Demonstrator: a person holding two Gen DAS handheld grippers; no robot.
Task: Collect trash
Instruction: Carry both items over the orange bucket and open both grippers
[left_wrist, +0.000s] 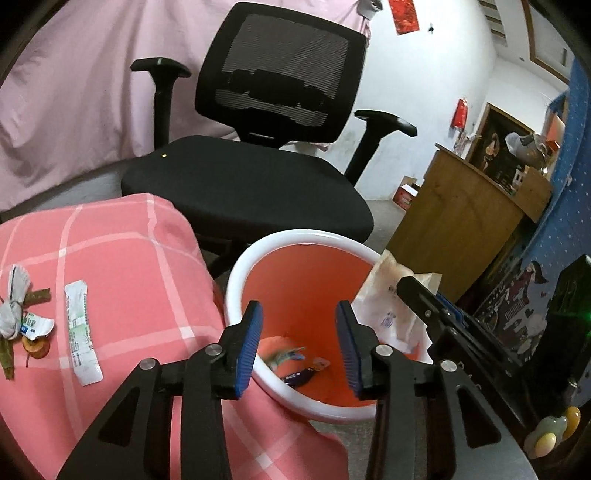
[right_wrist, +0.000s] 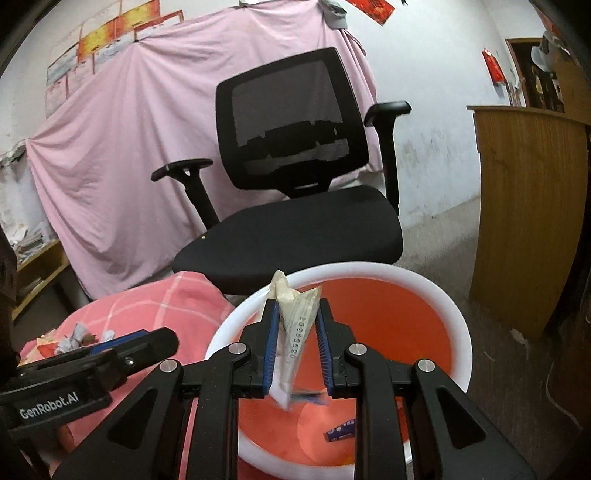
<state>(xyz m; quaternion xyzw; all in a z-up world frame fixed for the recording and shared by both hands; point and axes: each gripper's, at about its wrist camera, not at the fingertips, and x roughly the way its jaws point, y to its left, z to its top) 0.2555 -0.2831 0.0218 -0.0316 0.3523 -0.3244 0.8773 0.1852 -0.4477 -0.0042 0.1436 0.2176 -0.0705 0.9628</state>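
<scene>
Office chair (left_wrist: 258, 147): black mesh back, stands behind the bin; no part in the work

Pink checked cloth (left_wrist: 129, 295): covers the raised surface left of the bin; its edge lies against the bin's rim. Judged risk: a gripper catching a fold would drag the remaining litter off with it

Bin (left_wrist: 236, 273): orange inside, white rim, standing on the floor beside the cloth. Several scraps already lie at the bottom (left_wrist: 295, 365). Judged risk: a knock on the rim from either tool could tip or shift it

Left gripper (left_wrist: 300, 347): jaws spread, nothing between them, hovering over the near rim of the bin

Right gripper (right_wrist: 297, 343): jaws closed on the white wrapper (right_wrist: 295, 325), held above the bin's left side. The wrapper stands upright between the pads, its lower end blurred over the opening. Judged risk: it sits near the rim on the cloth side, so on release light film could drift, cling to a pad, or land on the rim instead of inside

Long white sachet (left_wrist: 82, 332): flat on the cloth, well apart from the bin; thin, likely to slip from a pinch

Crumpled scraps (left_wrist: 18, 317): small heap at the cloth's left edge, with a brownish piece just beside; loose bits may scatter if grabbed together
</scene>
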